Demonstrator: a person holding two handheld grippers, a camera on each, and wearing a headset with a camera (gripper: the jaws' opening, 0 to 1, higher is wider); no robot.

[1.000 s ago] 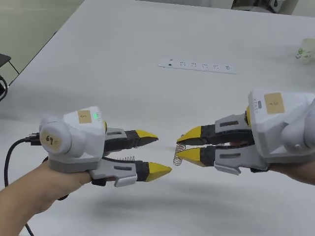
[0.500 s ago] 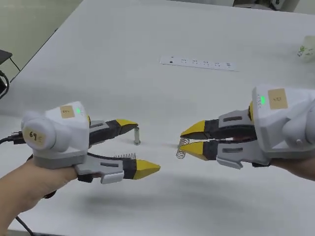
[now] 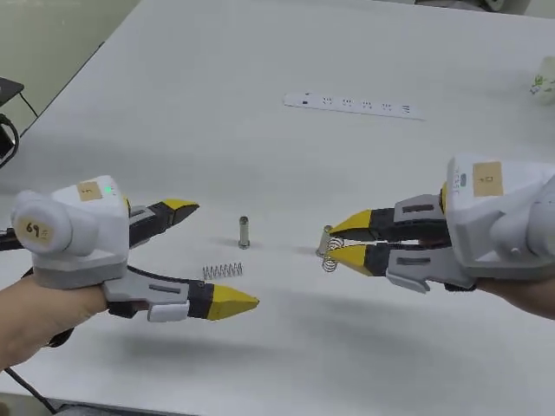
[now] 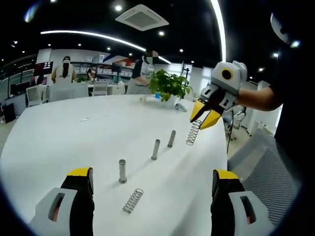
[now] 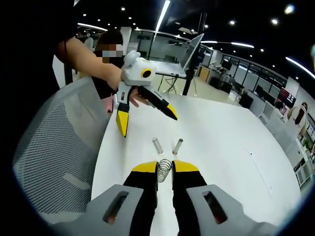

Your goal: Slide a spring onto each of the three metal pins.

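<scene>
Spring (image 3: pixel 330 263) to pin (image 3: pixel 327 239)
My right fingers (image 3: pixel 351 225) pinch the spring beside the pin; left fingers (image 3: pixel 230 301) gape empty. Next: align, slide.

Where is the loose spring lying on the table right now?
In the head view the loose spring lies flat on the white table, just nearer the person than a bare metal pin, ahead of the open left gripper.

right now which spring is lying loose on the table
The spring flat on the table, in front of the open left gripper; the other spring is pinched in the right gripper.
</scene>
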